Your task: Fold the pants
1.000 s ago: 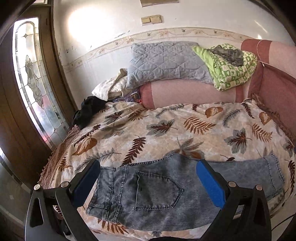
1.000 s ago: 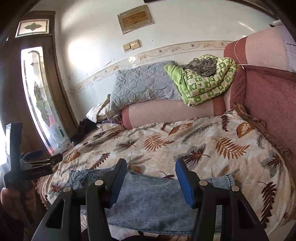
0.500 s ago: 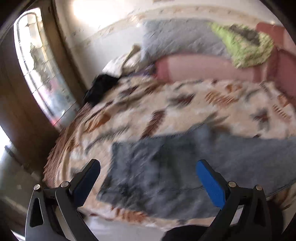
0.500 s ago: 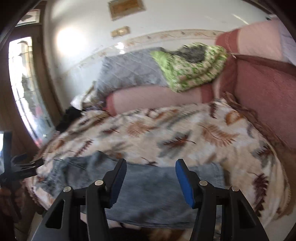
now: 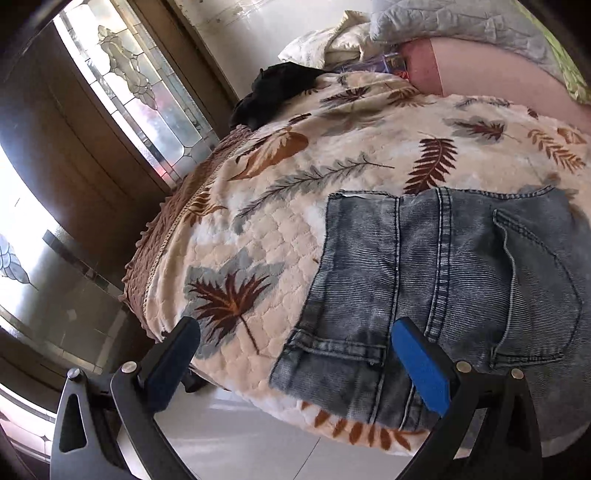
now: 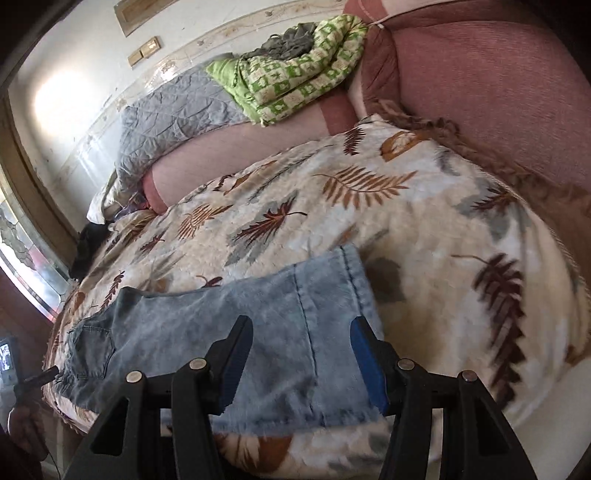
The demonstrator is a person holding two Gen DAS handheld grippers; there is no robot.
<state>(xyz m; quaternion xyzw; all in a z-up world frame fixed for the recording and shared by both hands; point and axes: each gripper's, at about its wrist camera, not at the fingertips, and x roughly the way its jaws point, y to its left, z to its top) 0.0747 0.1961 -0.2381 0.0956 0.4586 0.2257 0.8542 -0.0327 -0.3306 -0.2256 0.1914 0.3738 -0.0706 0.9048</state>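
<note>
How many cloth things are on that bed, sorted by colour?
Blue denim: 1, the jeans
Black: 1, the dark garment
Grey: 1, the quilted cushion
Green checked: 1, the folded blanket
Cream or white: 1, the crumpled cloth
Leaf print: 1, the bedspread
Total: 6

No readable text, label, brand or number shows in either view; the wall plaque [image 6: 133, 14] at upper left is illegible.
</note>
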